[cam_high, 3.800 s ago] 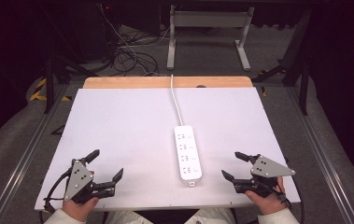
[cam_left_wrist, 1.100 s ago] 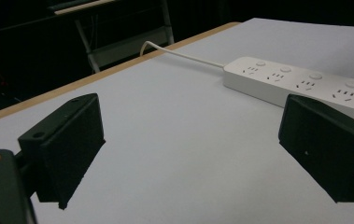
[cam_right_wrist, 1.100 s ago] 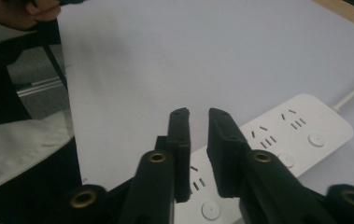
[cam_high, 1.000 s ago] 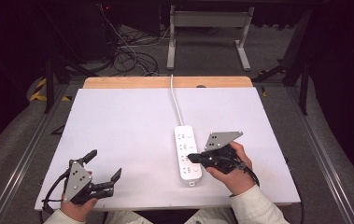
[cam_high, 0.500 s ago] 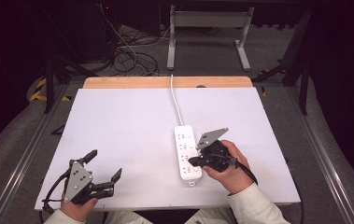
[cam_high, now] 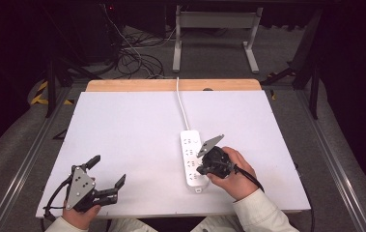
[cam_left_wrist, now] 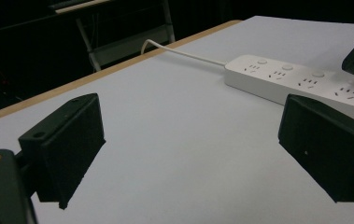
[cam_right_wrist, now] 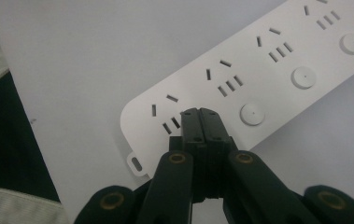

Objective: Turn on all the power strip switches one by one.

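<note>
A white power strip [cam_high: 193, 157] lies lengthwise in the middle of the white table top, its cable [cam_high: 182, 107] running to the far edge. It has several sockets, each with a round button [cam_right_wrist: 251, 113]. My right gripper [cam_high: 202, 169] is shut with nothing between its jaws, its tip just above the nearest socket [cam_right_wrist: 163, 112] of the power strip [cam_right_wrist: 258, 79]. My left gripper [cam_high: 107, 176] rests at the near left of the table, jaws wide open and empty. The left gripper view looks across the table at the power strip [cam_left_wrist: 300, 84].
The white table top [cam_high: 132, 130] has a wooden strip [cam_high: 171, 85] along its far edge. A metal stand [cam_high: 214, 34] and loose cables [cam_high: 132, 58] sit on the floor behind. The person's pale sleeve [cam_high: 253, 217] reaches in at the near right.
My right gripper has travelled from the near right corner leftwards to the power strip, shut, and now has its tip over the nearest socket. The left gripper has stayed put.
</note>
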